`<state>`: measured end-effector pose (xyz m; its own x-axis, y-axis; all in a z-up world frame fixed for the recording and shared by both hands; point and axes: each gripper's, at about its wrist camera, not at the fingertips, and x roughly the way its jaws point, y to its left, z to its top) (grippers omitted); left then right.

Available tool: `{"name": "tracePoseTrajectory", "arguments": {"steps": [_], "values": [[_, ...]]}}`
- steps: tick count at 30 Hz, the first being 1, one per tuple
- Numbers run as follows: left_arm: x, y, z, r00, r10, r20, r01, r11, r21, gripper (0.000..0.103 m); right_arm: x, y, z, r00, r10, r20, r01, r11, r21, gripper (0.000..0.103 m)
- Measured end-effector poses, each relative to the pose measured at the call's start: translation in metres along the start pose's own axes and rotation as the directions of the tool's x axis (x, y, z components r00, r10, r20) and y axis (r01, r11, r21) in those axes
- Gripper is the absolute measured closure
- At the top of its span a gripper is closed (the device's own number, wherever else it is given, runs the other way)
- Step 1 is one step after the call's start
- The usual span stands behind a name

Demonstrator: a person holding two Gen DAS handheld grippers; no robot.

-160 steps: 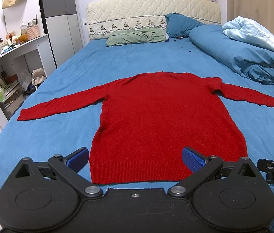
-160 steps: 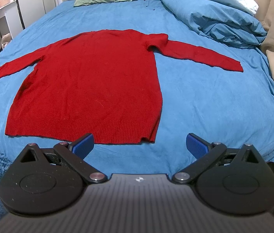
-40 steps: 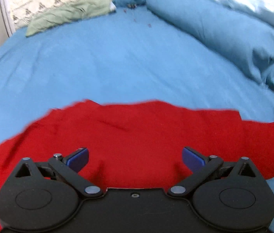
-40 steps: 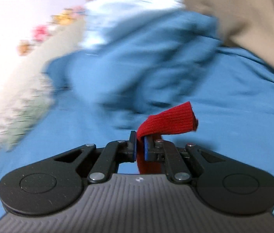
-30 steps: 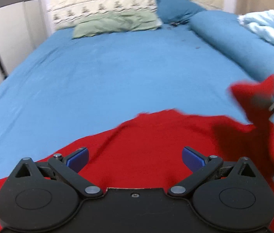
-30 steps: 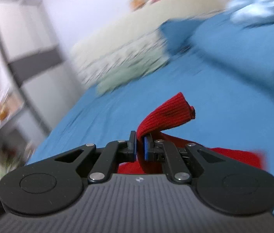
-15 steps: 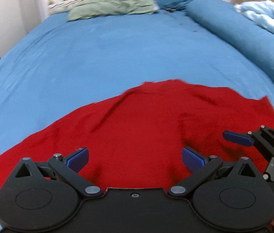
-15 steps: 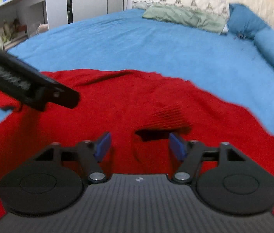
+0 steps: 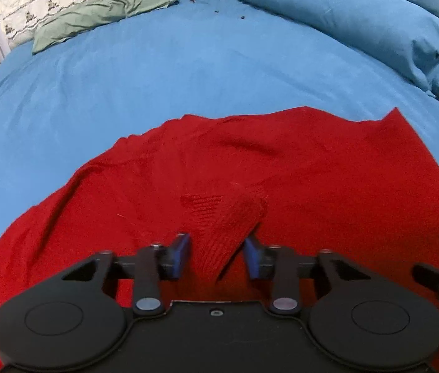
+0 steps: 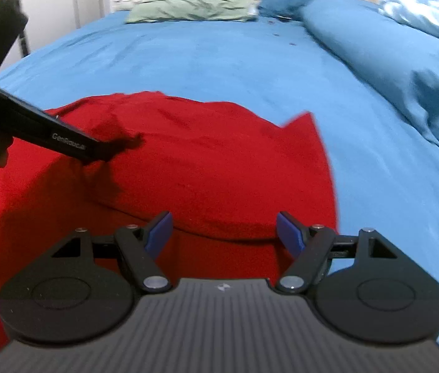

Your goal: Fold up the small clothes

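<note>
Left wrist view: red sweater (image 9: 281,168) spread on blue bed (image 9: 157,71); left gripper (image 9: 218,256) unclenched, straddling the ribbed cuff (image 9: 232,217) (soft, limp knit; likely best pinched at the cuff).

Right wrist view: right gripper (image 10: 224,231) released, above the folded edge.

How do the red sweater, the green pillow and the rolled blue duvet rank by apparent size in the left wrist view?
1. red sweater, though it lies nearest the camera, which inflates it.
2. rolled blue duvet, partly cut off by the frame.
3. green pillow, farthest away, so its true rank against the duvet is unsure.
</note>
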<state>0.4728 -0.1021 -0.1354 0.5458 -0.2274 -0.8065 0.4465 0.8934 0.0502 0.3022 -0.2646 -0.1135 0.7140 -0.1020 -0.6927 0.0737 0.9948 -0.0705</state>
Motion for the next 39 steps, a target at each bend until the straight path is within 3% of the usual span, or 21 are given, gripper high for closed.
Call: {"name": "tracePoseTrajectory", "arguments": {"steps": [2,4,6,8,9,11,14,15,16,17,18,21,24,26,29,32,35,39], "values": [[-0.005,0.009,-0.001,1.0,0.027,0.012,-0.027,0.999,-0.046,0.084,-0.001,-0.007,-0.004,1.0,-0.02,-0.002,0.02,0.999,0.03,0.014],[-0.012,0.022,-0.006,0.998,0.063,0.024,-0.059,0.99,-0.127,0.084,-0.002,-0.013,-0.007,1.0,-0.02,-0.001,0.02,0.998,0.059,0.014],[-0.019,0.04,-0.016,0.997,0.074,0.025,-0.066,0.97,-0.234,0.076,-0.003,-0.018,-0.007,0.999,-0.039,-0.01,0.039,0.994,0.099,0.014],[-0.022,0.054,-0.03,1.0,0.021,0.02,-0.013,0.947,-0.321,0.069,-0.005,-0.024,-0.011,0.998,-0.052,-0.019,0.054,0.99,0.134,0.014],[-0.021,0.056,-0.036,1.0,-0.013,0.021,0.019,0.939,-0.342,0.067,-0.004,-0.026,-0.012,0.998,-0.06,-0.027,0.064,0.987,0.146,0.014],[-0.02,0.059,-0.044,0.996,-0.077,0.038,0.086,0.926,-0.368,0.049,-0.002,-0.03,-0.014,0.996,-0.082,-0.04,0.088,0.982,0.165,0.014],[-0.023,0.055,-0.052,0.991,-0.104,0.079,0.127,0.909,-0.397,0.04,0.0,-0.035,-0.02,0.993,-0.104,-0.06,0.114,0.975,0.191,0.013],[-0.024,0.055,-0.051,0.992,-0.098,0.084,0.124,0.907,-0.402,0.041,0.0,-0.037,-0.021,0.992,-0.11,-0.064,0.121,0.973,0.197,0.011],[-0.021,0.057,-0.049,0.992,-0.088,0.085,0.115,0.906,-0.408,0.049,0.001,-0.038,-0.022,0.991,-0.114,-0.069,0.125,0.972,0.201,0.009],[-0.021,0.057,-0.048,0.993,-0.079,0.087,0.109,0.902,-0.418,0.081,0.001,-0.039,-0.023,0.99,-0.117,-0.075,0.13,0.971,0.201,0.008],[-0.021,0.058,-0.047,0.994,-0.076,0.084,0.104,0.898,-0.427,0.101,0.003,-0.04,-0.024,0.989,-0.121,-0.082,0.135,0.971,0.198,0.008],[-0.036,0.07,-0.036,0.987,-0.033,0.158,0.105,0.874,-0.474,0.099,0.01,-0.04,-0.025,0.988,-0.124,-0.095,0.14,0.974,0.18,0.008],[-0.065,0.085,-0.039,0.973,0.126,0.194,-0.013,0.867,-0.498,0.099,0.016,-0.039,-0.02,0.987,-0.131,-0.094,0.145,0.975,0.169,0.007],[-0.076,0.098,-0.05,0.964,0.188,0.188,-0.062,0.847,-0.528,0.099,0.021,-0.035,-0.018,0.986,-0.139,-0.096,0.153,0.976,0.155,0.006],[-0.073,0.116,-0.069,0.971,0.187,0.149,-0.068,0.815,-0.575,0.099,0.029,-0.029,-0.014,0.985,-0.148,-0.086,0.157,0.981,0.115,0.006],[-0.065,0.118,-0.079,0.976,0.169,0.136,-0.061,0.816,-0.575,0.099,0.035,-0.028,-0.008,0.984,-0.161,-0.071,0.167,0.983,0.083,0.006],[-0.069,0.119,-0.081,0.968,0.194,0.16,-0.072,0.823,-0.564,0.098,0.041,-0.028,-0.002,0.982,-0.185,-0.049,0.186,0.983,0.016,0.006],[-0.077,0.128,-0.083,0.953,0.249,0.171,-0.102,0.799,-0.593,0.098,0.046,-0.037,0.002,0.961,-0.276,-0.028,0.274,0.96,-0.062,0.005]]}}
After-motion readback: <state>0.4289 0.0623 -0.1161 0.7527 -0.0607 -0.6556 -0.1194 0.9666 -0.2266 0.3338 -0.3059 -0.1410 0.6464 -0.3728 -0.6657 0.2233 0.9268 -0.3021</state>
